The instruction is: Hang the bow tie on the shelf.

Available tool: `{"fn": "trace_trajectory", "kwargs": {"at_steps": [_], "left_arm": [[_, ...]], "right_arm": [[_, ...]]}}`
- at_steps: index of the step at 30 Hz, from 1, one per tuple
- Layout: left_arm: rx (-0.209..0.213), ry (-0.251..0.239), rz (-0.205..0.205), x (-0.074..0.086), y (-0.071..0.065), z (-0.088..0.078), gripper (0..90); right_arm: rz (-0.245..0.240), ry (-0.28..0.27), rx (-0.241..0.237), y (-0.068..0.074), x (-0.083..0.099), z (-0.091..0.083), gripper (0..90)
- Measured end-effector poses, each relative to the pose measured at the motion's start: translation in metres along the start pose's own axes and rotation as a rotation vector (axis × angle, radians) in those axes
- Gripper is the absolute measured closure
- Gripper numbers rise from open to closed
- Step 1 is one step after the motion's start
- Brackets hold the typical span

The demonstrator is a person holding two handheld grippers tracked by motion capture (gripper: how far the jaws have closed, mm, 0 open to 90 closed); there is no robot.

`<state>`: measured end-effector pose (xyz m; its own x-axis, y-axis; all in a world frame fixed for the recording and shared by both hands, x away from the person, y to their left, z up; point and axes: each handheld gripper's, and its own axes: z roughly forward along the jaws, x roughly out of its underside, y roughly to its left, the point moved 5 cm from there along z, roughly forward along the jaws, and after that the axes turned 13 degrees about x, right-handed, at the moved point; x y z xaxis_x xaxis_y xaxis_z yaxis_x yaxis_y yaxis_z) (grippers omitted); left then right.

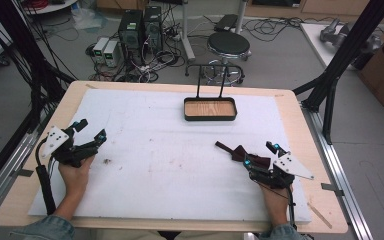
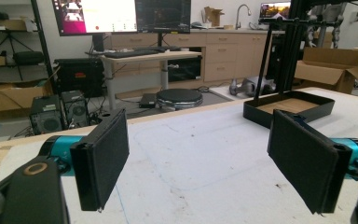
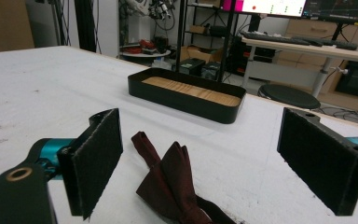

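Observation:
A dark red bow tie [image 1: 237, 153] lies on the white mat, right of centre. In the right gripper view the bow tie [image 3: 168, 184] lies on the mat between and just ahead of the two pads. My right gripper [image 1: 261, 154] is open, its jaws wide apart around the near end of the tie; in its own view the right gripper [image 3: 216, 163] has nothing pinched. My left gripper [image 1: 92, 130] rests at the mat's left side, open and empty, and the left gripper [image 2: 207, 161] faces bare mat in its own view.
A black tray with a wooden floor [image 1: 210, 118] and a tall wire handle stands at the back centre of the mat; its rim [image 3: 182, 100] lies beyond the tie. A small dark speck [image 1: 107, 161] lies near the left hand. A stool [image 1: 228, 46] stands behind the table.

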<state>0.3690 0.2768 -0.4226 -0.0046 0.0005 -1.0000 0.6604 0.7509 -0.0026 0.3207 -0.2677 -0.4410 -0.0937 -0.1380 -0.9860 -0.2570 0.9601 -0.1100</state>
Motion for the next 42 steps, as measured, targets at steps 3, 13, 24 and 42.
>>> {"fn": "trace_trajectory", "kwargs": {"at_steps": [3,13,24,42], "left_arm": [[0.001,0.000,-0.003,0.000,0.000,0.000,20.8],[0.003,0.002,-0.008,0.001,0.001,0.000,20.8],[0.010,0.003,-0.014,0.002,0.001,0.002,21.1],[0.011,0.004,-0.017,0.002,0.002,0.002,21.6]], "right_arm": [[-0.003,-0.001,-0.003,0.000,0.000,0.000,13.2],[-0.007,0.004,-0.003,0.000,0.001,0.001,13.7],[-0.042,0.057,-0.004,0.000,0.005,0.005,20.7],[-0.137,0.261,-0.087,-0.007,0.023,0.013,51.4]]}}
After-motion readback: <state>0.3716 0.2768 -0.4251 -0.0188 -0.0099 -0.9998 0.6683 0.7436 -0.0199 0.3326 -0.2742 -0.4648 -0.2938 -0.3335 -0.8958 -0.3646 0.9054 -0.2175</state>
